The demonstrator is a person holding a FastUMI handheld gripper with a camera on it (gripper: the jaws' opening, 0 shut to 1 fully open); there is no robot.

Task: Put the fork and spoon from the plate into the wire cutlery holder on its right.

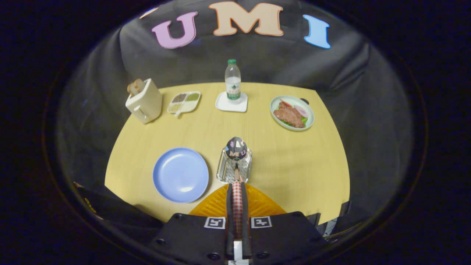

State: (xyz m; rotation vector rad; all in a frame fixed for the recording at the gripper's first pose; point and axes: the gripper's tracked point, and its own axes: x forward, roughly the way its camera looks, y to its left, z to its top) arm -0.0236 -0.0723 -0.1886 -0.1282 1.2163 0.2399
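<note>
The gripper sits nearest the camera, its two fingers pressed together on the red-and-white checked handle of a spoon, pinching it. The spoon's shiny rounded bowl stands just ahead of the fingers, over the clear perforated cutlery holder, whose walls look glossy and dotted with holes. Whether the bowl touches the holder cannot be told. Under the fingers lies one orange ribbed mat, just on the near side of the holder. Left of the holder, close beside it, rests one round, smooth light-blue plate, bare on top. Well beyond the holder, on the pale wooden surface, stand one clear plastic water bottle on a white square coaster, one cream toaster, one divided condiment tray, and one pale green dish of meat and vegetables.
</note>
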